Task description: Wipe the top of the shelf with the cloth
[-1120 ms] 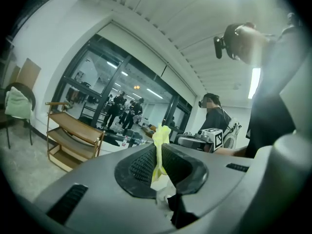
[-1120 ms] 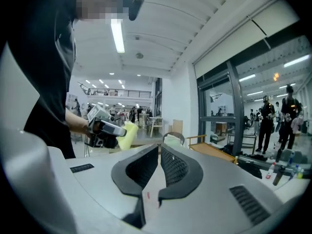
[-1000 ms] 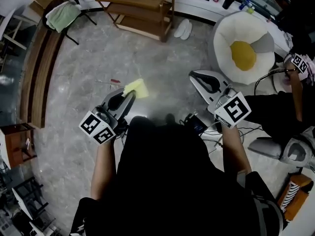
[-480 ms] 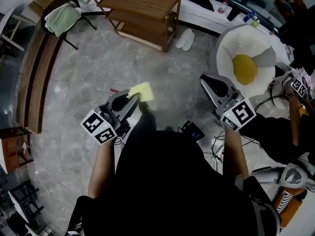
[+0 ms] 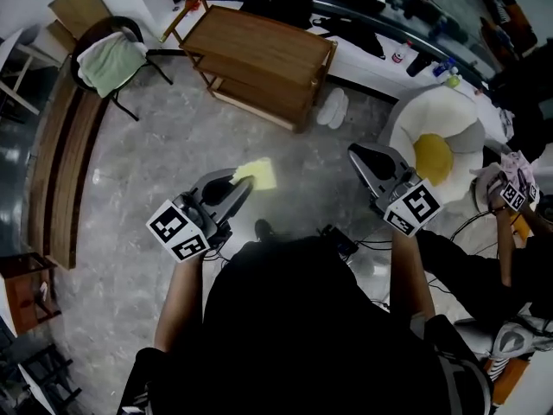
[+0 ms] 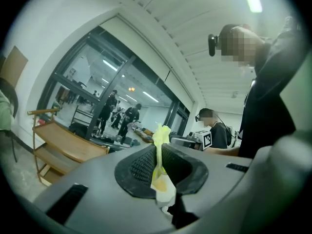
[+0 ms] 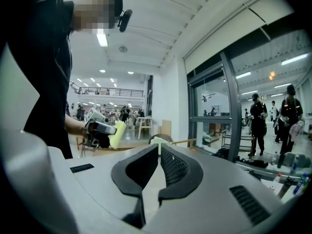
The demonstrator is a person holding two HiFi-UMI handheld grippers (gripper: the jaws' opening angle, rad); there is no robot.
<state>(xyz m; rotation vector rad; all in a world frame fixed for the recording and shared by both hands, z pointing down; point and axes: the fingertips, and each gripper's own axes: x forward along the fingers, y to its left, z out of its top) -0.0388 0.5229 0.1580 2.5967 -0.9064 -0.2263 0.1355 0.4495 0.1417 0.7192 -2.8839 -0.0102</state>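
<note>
Your own dark body fills the bottom of the head view and hides the floor at your feet. The back part of the yellow cloth [image 5: 257,174] is hidden too, tucked inside the left gripper [image 5: 243,182]. Only the front part sticks out. In the left gripper view, the gripper's grey body cuts off the low end of the wooden shelf [image 6: 58,145]. The shelf's lower boards sit mostly under its top [image 5: 259,52], so you can see only their edges.

The left gripper [image 6: 159,155] is squeezed tight on the cloth [image 6: 160,136]. From that view you see the cloth edge-on, as a thin strip. Its long side runs straight up out of the jaws, and the top flops over a little. From your head, the cloth pokes forward past the jaw tips, towards the shelf. It hangs in the air over the grey floor [image 5: 173,145], well apart from the shelf and not touching it.

The shelf stands ahead of you, with its long side slanting from the far left down to the right.

The right gripper [image 5: 358,153] is held out beside the left one. Its jaws [image 7: 159,152] are pressed together with nothing between them. In its view you can see the left gripper [image 7: 100,129] holding the cloth [image 7: 118,133], small and far off.
</note>
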